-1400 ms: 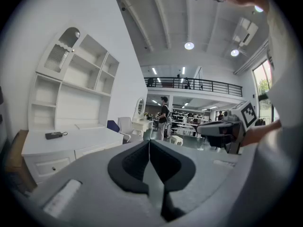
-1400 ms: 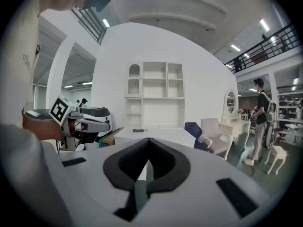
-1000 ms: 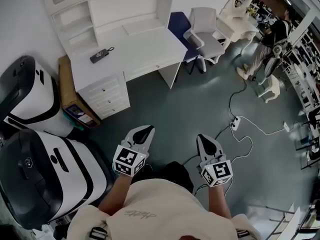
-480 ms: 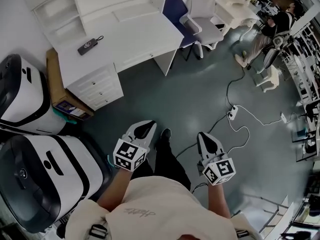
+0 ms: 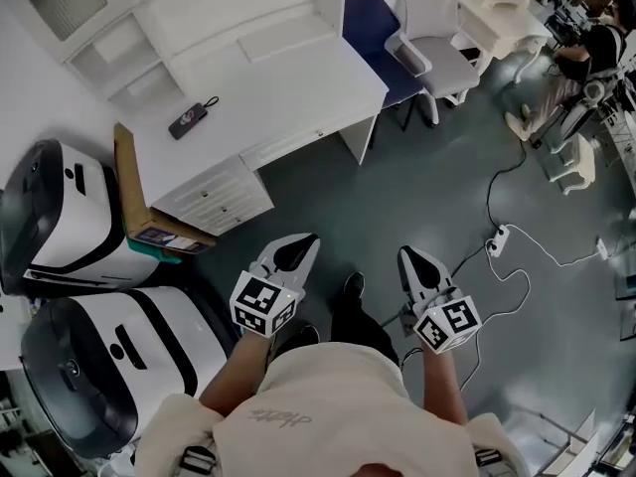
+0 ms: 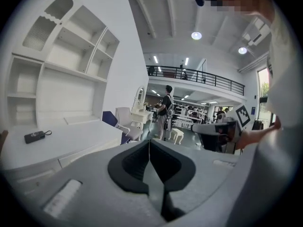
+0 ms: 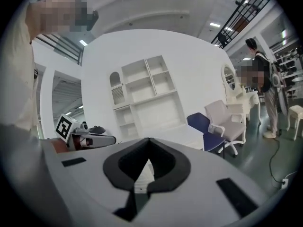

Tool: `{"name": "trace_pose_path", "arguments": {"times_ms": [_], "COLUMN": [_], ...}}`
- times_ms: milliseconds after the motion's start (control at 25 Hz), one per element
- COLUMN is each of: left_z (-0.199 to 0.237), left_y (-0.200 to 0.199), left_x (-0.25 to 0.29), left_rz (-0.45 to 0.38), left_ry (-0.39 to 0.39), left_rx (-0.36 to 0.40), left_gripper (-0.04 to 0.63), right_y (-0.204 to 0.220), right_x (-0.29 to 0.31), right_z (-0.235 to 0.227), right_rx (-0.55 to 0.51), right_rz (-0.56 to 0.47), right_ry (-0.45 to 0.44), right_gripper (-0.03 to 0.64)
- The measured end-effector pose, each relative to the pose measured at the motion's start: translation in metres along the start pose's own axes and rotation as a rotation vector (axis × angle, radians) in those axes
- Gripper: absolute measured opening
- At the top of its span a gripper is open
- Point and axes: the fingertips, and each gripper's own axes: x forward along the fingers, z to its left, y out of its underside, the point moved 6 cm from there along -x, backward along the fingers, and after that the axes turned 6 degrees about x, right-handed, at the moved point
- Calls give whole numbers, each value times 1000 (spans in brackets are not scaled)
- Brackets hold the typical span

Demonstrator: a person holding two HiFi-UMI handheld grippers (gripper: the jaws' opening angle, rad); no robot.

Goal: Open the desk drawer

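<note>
A white desk [image 5: 278, 82] with a shelf hutch stands ahead against the wall. Its drawer front [image 5: 298, 144] under the top and the side drawer stack [image 5: 214, 199] look closed. My left gripper [image 5: 303, 244] is held in the air well short of the desk, its jaws pressed together with nothing between them. Beside it my right gripper [image 5: 409, 257] is shut and empty too. In the left gripper view the desk [image 6: 61, 141] lies to the left, and the left gripper [image 6: 149, 143] points past it. The right gripper [image 7: 148, 143] faces the desk [image 7: 189, 134].
A small dark device [image 5: 189, 121] lies on the desk top. A cardboard box [image 5: 139, 207] leans by the drawer stack, next to two large white and black machines [image 5: 119, 366]. A grey chair [image 5: 437, 38] and a blue chair [image 5: 383, 38] stand right of the desk. Cables [image 5: 507, 237] trail on the floor.
The view has shifted so the desk sits nearer and further right in the picture. Both grippers stay shut and held side by side.
</note>
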Motion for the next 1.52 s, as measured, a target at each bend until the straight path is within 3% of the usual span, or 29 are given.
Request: {"name": "trace_pose_path", "arguments": {"times_ms": [120,320,520,800,1080,1520], "left_z": [11,15,28,48,73,143], "left_y": [-29,-55,-62,-64,-41,-76], "left_x": [40,99,131,146,164,223], "left_rz": [-17,-52,-13,31,88,-4], "left_ry": [-17,-22,-105,-172,-176,-121], "left_rx": [28,-30,-29,-35,-73,-38], "left_gripper": [15,15,15,15,15,15], "right_y": [-15,-30,-48,-46,-30,-76], "right_x": [20,52,89,125,147,203], "right_z": [-38,-106,-149,-172,-184,-196], "right_rx": [3,-20,-67,-8,75,-19], "right_rz": [15,59,69,113,154,168], "right_ry": [-11,-52,-110,-156,-123,-63], "right_gripper": [2,2,2,2,2,2]}}
